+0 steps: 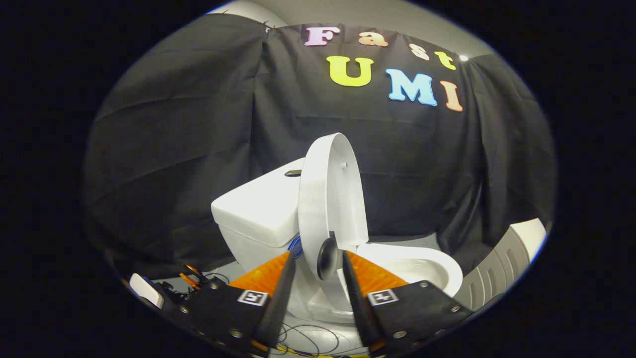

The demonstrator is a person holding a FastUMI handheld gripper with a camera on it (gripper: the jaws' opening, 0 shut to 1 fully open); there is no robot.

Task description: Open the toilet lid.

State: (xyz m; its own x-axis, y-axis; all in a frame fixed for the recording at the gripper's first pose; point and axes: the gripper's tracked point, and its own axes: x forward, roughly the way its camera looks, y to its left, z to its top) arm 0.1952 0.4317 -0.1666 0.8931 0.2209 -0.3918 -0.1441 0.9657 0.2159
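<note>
Toilet lid (330,199) stands raised nearly upright on its hinge, its long axis running up and down, its hollow underside turned to the right over the open bowl (422,268) and its back leaning toward the cistern (261,206) at the left. A dark round knob (327,257) low on the lid sits just ahead of the gripper (318,271), in line with the gap between the jaws, which stand narrowly apart and, by the look of it, grip nothing. Lid is near and straight ahead, slightly above the fingertips. Task appears all but finished; any further push would go leftward, toward the cistern. Loose cables (308,340) lie on the floor below.
</note>
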